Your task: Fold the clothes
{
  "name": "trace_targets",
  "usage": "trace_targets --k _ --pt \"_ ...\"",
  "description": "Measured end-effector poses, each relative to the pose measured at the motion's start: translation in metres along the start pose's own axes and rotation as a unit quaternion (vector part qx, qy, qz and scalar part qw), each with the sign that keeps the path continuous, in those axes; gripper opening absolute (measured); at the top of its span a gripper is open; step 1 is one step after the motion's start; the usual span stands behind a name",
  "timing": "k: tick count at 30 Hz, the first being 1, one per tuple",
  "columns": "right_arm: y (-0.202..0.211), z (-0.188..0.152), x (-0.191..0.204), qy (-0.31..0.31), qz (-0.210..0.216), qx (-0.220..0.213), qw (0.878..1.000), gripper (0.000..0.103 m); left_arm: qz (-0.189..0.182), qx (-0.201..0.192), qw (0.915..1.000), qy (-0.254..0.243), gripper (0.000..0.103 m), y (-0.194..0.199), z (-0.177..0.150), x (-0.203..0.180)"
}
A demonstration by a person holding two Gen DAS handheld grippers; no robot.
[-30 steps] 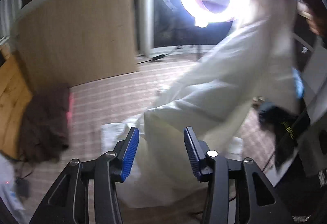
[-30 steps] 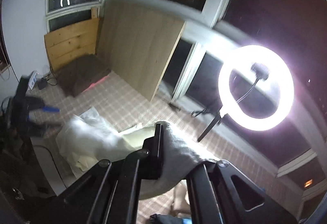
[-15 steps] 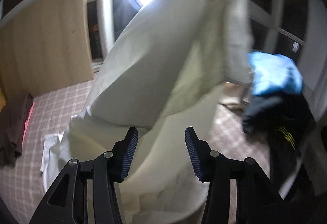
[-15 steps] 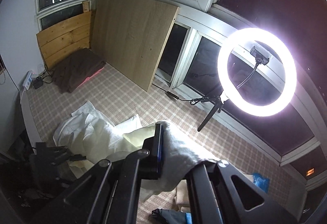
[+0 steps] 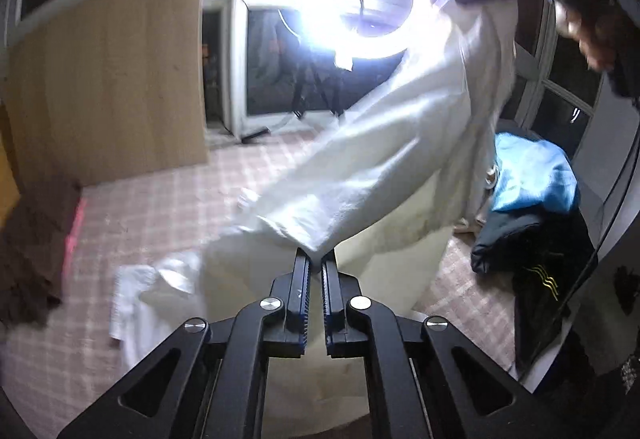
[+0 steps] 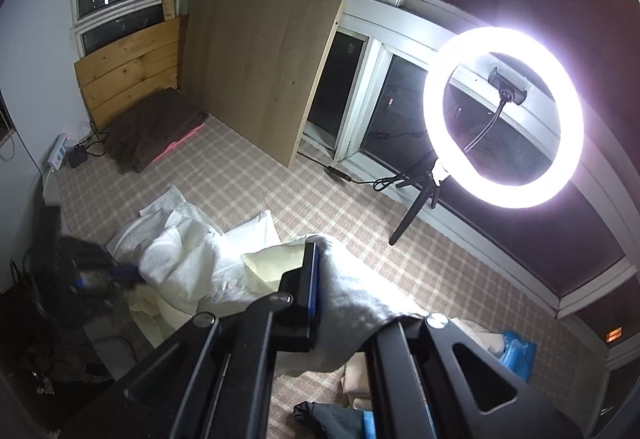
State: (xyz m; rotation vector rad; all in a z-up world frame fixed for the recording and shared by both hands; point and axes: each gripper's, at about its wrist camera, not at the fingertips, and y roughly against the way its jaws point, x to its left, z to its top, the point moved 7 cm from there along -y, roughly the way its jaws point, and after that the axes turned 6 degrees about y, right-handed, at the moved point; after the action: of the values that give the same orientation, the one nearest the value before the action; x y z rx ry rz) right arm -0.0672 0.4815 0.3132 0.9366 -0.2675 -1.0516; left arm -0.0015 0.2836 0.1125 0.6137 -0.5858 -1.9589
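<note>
Both claws clamp white garment (image 5: 384, 159) | L (image 5: 316, 259) just closed on hem | R (image 6: 318, 251) high | long axis diagonal

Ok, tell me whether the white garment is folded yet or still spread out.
Not folded. The white garment hangs stretched between the right gripper and the left gripper, its lower part trailing in loose heaps on the checked floor.

This is a room in a home at night, an enclosed balcony or sunroom used for filming. White-framed windows (image 6: 360, 95) run along two walls with dark sky behind them. A lit ring light (image 6: 503, 117) stands on a tripod on the plaid-patterned floor (image 6: 248, 183). Wooden boards (image 6: 256, 71) lean against the windows, a power strip (image 6: 58, 155) lies by the wall, and loose clothes (image 5: 532, 179) sit in heaps.
</note>
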Motion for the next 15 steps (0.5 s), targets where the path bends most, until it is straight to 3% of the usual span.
trace_targets --k 3,6,8,13,15 --pt "0.001 -0.009 0.001 -0.008 0.014 -0.005 1.000 0.002 0.023 -0.020 0.9994 -0.014 0.003 0.022 0.017 0.010" --pt "0.002 -0.018 0.004 -0.016 0.029 -0.005 0.999 0.002 0.024 -0.035 0.9988 -0.023 0.007 0.031 0.028 0.015" --pt "0.002 -0.020 0.007 -0.017 0.033 -0.005 0.999 0.002 0.013 -0.022 0.9995 -0.016 0.010 0.018 0.023 0.013" --pt "0.007 -0.015 0.007 -0.017 0.026 -0.007 1.000 0.002 0.017 -0.004 0.9998 -0.013 0.033 -0.014 -0.006 -0.003" --pt "0.008 -0.011 0.006 -0.014 0.020 -0.004 1.000 0.002 0.010 -0.005 0.9999 0.001 0.036 -0.021 -0.019 -0.008"
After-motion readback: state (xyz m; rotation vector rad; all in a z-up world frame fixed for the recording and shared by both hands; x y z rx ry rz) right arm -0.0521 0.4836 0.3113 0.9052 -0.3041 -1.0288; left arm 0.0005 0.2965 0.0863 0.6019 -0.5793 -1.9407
